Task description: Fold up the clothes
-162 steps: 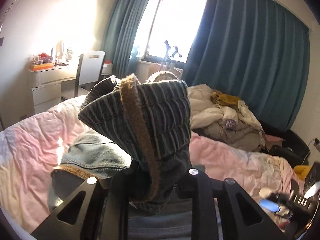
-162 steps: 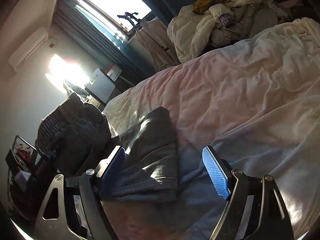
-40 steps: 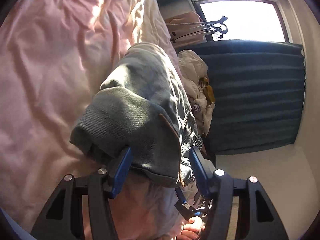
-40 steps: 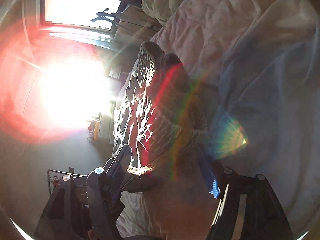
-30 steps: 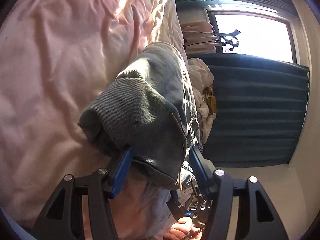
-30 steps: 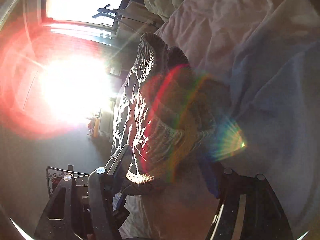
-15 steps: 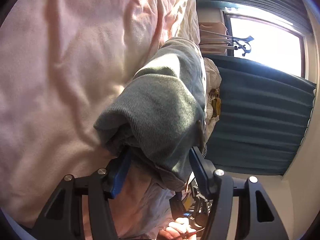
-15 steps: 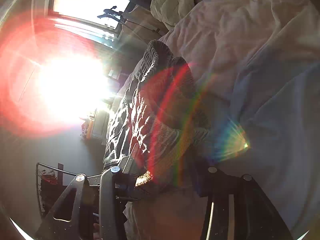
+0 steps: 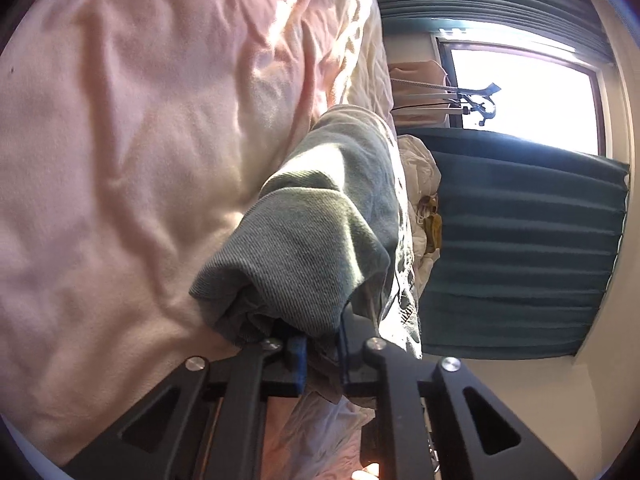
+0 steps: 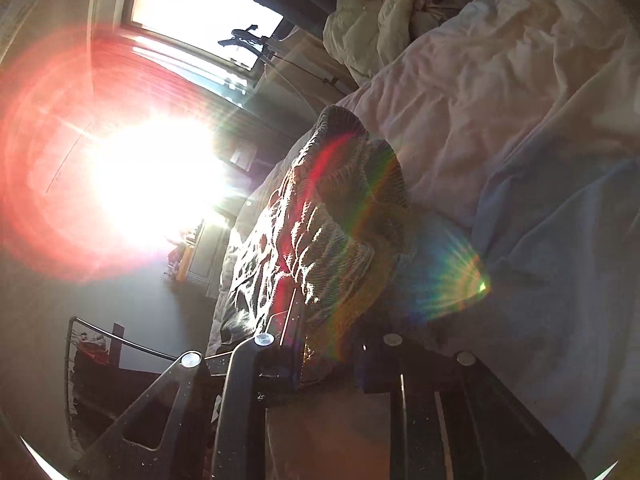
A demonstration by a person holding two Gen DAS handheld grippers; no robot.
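Note:
A grey-green ribbed garment (image 9: 320, 240) hangs bunched in front of my left gripper (image 9: 322, 344), whose blue pads are shut on its lower fold. The same garment (image 10: 332, 240) shows in the right wrist view, sunlit and partly washed out by glare. There my right gripper (image 10: 326, 364) has the cloth between its jaws, which are closing and look pressed on it. The garment is held up over the pink bed cover (image 9: 140, 160) between the two grippers.
A pile of loose clothes (image 10: 384, 20) lies at the far end of the bed near the teal curtain (image 9: 520, 240) and the window (image 9: 520, 92). Strong sun glare (image 10: 152, 176) hides the left of the right wrist view. A pale blue sheet (image 10: 560, 280) lies at right.
Both pairs of jaws stood wide around the garment a second ago and have come together on it. The garment has bunched tighter between them.

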